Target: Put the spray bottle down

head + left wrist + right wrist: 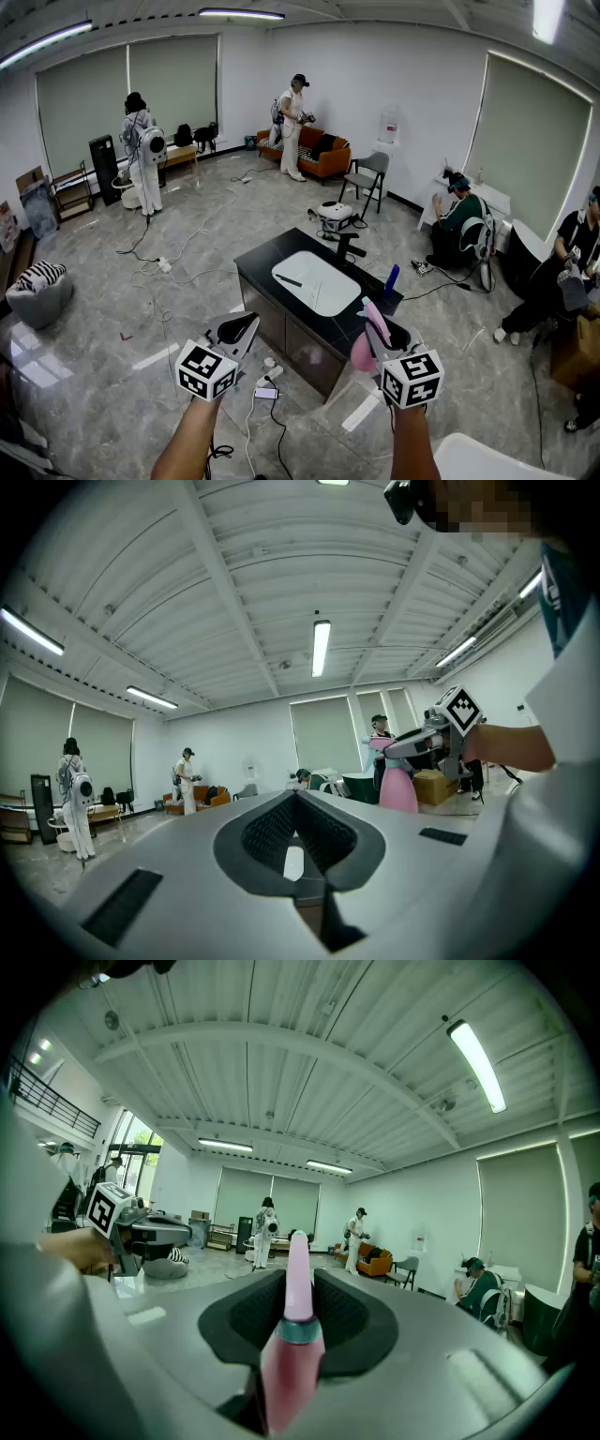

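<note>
Here, spray bottle (292, 1358), clamped inside right tool (380, 328)

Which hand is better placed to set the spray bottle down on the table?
Right: the right gripper grips the pink spray bottle, by the black table near its corner. The left gripper holds nothing.

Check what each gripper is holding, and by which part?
The right gripper clamps the pink spray bottle at its neck, around the collar. The left gripper holds nothing.
</note>
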The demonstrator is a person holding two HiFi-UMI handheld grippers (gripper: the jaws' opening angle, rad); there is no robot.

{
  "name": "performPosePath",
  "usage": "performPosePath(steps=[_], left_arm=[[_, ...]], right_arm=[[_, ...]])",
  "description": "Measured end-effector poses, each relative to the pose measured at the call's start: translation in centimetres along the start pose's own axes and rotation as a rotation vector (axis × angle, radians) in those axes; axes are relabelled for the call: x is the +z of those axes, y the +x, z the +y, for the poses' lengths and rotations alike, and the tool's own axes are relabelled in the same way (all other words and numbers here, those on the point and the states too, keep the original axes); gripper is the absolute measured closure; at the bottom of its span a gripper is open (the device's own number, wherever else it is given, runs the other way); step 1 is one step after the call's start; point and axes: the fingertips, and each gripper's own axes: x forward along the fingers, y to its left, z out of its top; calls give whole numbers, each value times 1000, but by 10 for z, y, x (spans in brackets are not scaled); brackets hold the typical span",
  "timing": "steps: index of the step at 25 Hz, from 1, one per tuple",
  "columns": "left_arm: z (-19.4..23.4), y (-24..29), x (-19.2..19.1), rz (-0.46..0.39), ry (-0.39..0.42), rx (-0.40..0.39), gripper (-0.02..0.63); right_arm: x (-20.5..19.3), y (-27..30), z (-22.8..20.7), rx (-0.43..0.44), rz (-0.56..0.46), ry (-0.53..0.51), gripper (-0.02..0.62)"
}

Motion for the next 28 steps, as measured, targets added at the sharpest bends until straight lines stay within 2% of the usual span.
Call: performPosePath(steps=[10, 20, 28], left_arm=[[30, 3, -8, -2, -3, -28, 600], [67, 11, -18, -19, -1, -71, 600], [87, 49, -28, -13, -14, -73, 600]], right_arm=[[1, 23, 14, -24, 7, 4, 489], [8, 52, 25, -67, -36, 30, 489], [7, 93, 3, -58, -33, 28, 489]])
